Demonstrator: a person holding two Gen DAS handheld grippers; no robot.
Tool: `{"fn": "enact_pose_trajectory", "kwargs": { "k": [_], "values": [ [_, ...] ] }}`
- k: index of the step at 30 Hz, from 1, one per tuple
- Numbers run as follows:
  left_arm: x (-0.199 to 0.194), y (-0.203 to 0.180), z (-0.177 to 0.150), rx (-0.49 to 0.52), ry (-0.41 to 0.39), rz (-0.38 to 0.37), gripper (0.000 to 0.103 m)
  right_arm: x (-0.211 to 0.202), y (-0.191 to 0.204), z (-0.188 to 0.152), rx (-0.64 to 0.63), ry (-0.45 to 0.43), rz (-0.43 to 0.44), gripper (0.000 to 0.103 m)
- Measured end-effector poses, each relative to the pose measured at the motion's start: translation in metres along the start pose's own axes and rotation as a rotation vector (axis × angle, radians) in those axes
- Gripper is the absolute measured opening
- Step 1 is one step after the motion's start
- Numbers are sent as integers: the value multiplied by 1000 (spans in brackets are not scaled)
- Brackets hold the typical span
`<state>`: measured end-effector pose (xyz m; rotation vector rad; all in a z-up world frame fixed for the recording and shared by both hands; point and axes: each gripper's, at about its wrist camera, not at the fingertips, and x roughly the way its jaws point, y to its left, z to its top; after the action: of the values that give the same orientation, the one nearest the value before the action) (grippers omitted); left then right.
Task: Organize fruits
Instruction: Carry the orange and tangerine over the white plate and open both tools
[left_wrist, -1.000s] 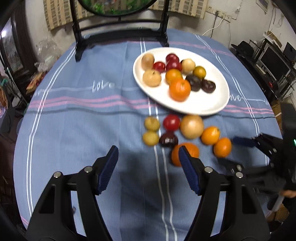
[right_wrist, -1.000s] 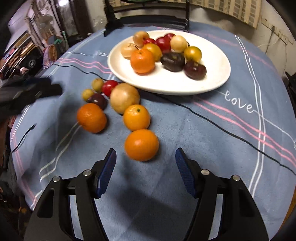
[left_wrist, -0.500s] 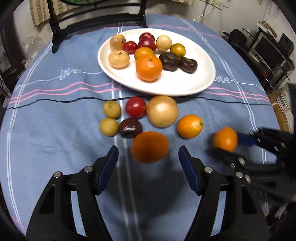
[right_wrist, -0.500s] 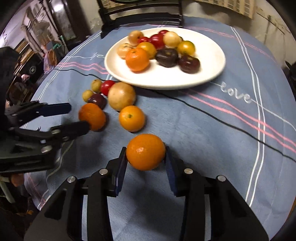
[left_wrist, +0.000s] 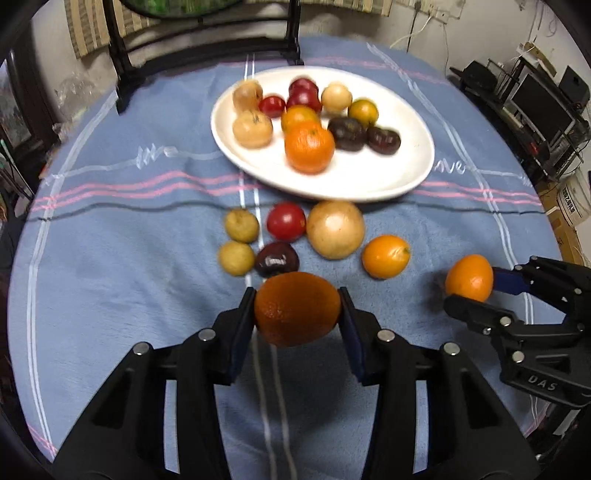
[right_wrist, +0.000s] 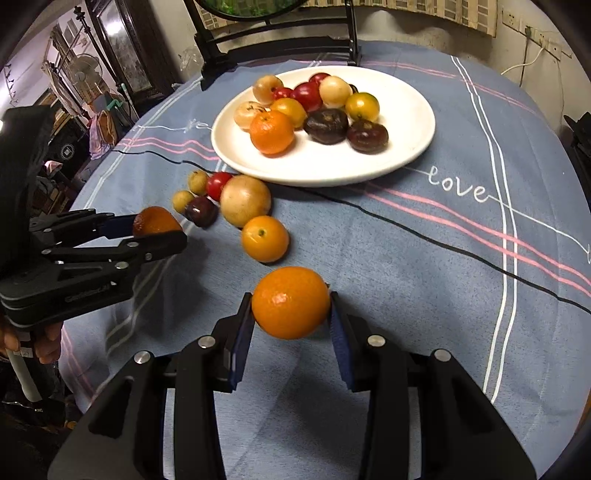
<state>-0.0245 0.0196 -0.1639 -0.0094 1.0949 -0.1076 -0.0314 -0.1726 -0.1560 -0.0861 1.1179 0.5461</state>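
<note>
L gripper (left_wrist: 297, 320) was clamped on a dark orange (left_wrist: 297, 308), held just above the blue cloth (left_wrist: 129, 277). R gripper (right_wrist: 291, 319) gripped a brighter orange (right_wrist: 291, 302) — both round, slick. Risk: pads sat near the widest part, so either could've squirted out en route to the white plate (right_wrist: 413, 155) — or knocked the loose kumquat (right_wrist: 265, 239).

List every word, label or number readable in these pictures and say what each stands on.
"love" – white script stitched on the blue striped tablecloth, right of the white oval plate.
"UAS" – raised letters on the black body of the right gripper; a partial reading.
Cardboard box label at the room's edge: too small to read.
Raised lettering on the left gripper body: too blurred to read.
</note>
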Motion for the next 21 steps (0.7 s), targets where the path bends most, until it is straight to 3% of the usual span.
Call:
{"fn": "enact_pose_trajectory", "kwargs": {
  "k": [5, 13, 21],
  "values": [
    [-35, -4, 17, 42, -95, 10, 44, -26, 12, 17, -34, -67, -3, 40],
    [-77, -15, 69, 102, -230, 72, 44, -91, 23, 67, -85, -248, -22, 40],
    [-91, -21, 104, 112, -304, 76, 44, -110, 20, 95, -80, -314, -19, 40]
  ]
}}
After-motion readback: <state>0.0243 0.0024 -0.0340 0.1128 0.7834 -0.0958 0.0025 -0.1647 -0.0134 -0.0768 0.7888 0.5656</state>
